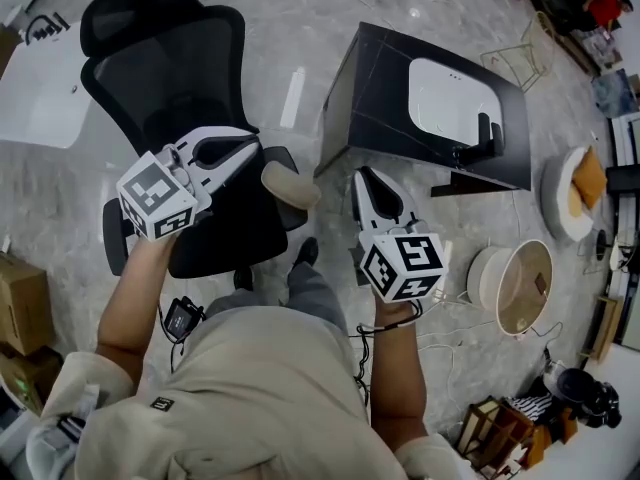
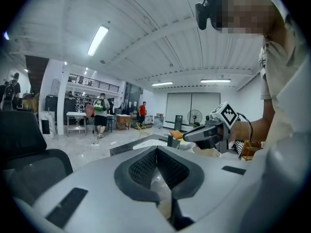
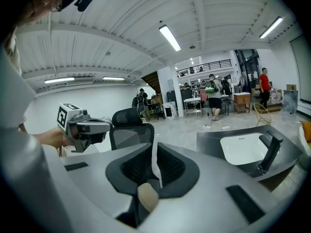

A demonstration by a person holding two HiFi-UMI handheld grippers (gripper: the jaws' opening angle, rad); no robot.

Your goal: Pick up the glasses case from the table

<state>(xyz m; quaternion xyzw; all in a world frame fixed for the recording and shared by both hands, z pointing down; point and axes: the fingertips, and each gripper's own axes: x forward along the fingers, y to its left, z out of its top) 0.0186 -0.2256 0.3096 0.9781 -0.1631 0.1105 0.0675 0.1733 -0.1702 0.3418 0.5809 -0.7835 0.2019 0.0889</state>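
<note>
I cannot make out a glasses case for certain in any view. A beige oval object (image 1: 290, 186) lies at the right edge of the black office chair (image 1: 170, 78); it also shows below my right jaws (image 3: 147, 196), and I cannot tell what it is. The dark table (image 1: 385, 88) carries a white basin (image 1: 450, 98) and a black stand (image 1: 482, 140). My left gripper (image 1: 253, 149) hangs over the chair seat, shut and empty (image 2: 156, 152). My right gripper (image 1: 364, 177) points at the table's near corner, shut and empty (image 3: 154, 149).
Two round baskets (image 1: 522, 286) (image 1: 572, 190) stand on the floor at the right. Cardboard boxes (image 1: 22, 308) sit at the left, and a white tabletop (image 1: 40, 78) is at the upper left. Small wooden frames (image 1: 500, 428) are at the lower right. People (image 2: 100, 115) stand far off in the hall.
</note>
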